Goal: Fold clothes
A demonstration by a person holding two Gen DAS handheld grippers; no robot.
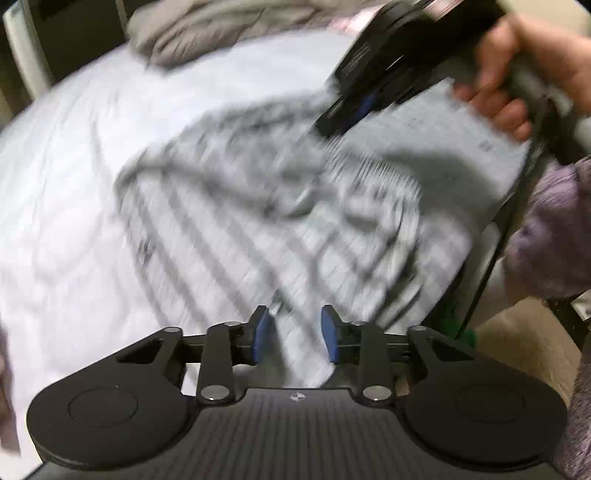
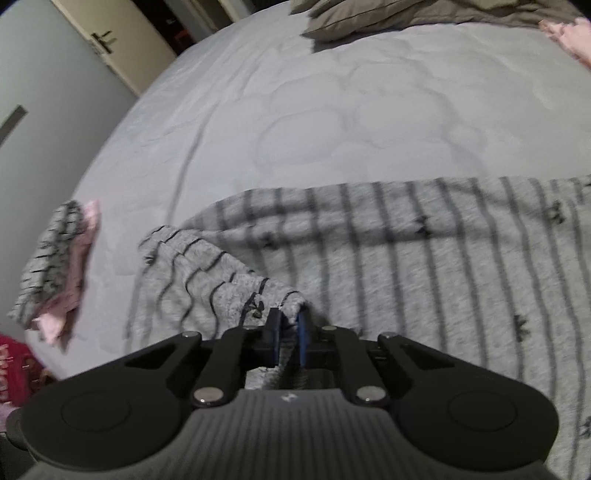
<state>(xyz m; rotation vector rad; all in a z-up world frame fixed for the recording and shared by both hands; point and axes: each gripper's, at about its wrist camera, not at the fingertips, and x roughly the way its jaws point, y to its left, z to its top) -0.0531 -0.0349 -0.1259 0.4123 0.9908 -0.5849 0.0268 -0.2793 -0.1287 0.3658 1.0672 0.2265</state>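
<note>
Right gripper (image 2: 289, 334) pinches a bunched fold of the striped grey garment (image 2: 424, 280); left gripper (image 1: 294, 334) hangs spread over it, gripping nothing.
Only the left view, blurred, shows the person's hand (image 1: 517, 81); the right shows a small folded pile (image 2: 55, 266), pale quilted bedspread (image 2: 295, 110), pillow (image 2: 354, 14), door (image 2: 122, 40).

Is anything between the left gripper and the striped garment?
Nothing visible: the left gripper hangs open right over the striped garment, which shows between its pads; the view is blurred.

Pale quilted bedspread (image 2: 332, 110); brown pillows (image 2: 354, 14) at far edge; door with handle (image 2: 101, 38) upper left.
</note>
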